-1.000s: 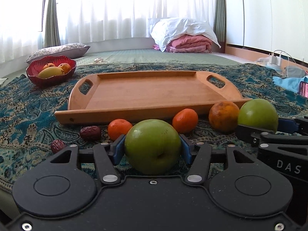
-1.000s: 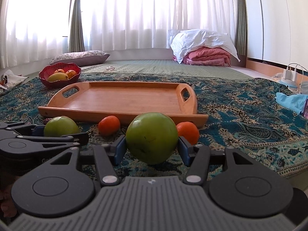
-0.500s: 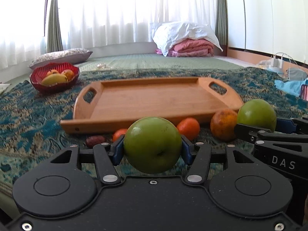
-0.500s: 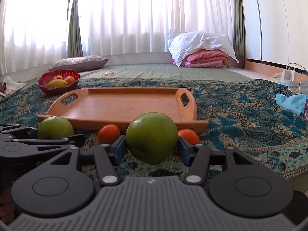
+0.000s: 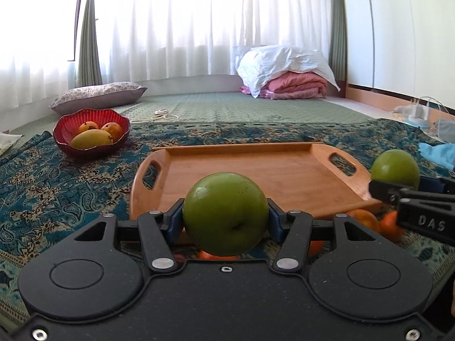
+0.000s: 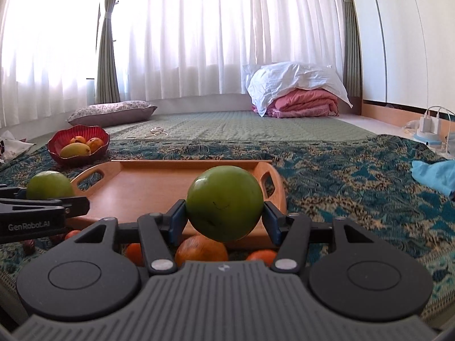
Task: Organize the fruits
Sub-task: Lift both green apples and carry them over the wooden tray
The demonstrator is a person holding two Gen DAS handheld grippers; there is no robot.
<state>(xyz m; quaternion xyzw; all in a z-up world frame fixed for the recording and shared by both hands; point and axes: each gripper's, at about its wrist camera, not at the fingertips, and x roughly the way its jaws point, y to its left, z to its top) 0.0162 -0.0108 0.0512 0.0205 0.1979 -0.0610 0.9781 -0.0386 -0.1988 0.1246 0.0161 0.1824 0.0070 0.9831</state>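
Left wrist view: left gripper [image 5: 225, 218] clamped on a green apple [image 5: 225, 213], held up off the patterned cloth [image 5: 57, 187] in front of the wooden tray [image 5: 284, 167]'s near edge. Right gripper [image 5: 398, 183] at right edge, pinching a second green apple [image 5: 395, 167] beside the tray's right handle. Right wrist view: right gripper [image 6: 224, 216] squeezing its apple [image 6: 224, 202] above oranges [image 6: 201, 251] lying on the cloth before the tray [image 6: 136, 187]. Red bowl [image 6: 78, 145] with mangoes sits far left, well apart from the tray.
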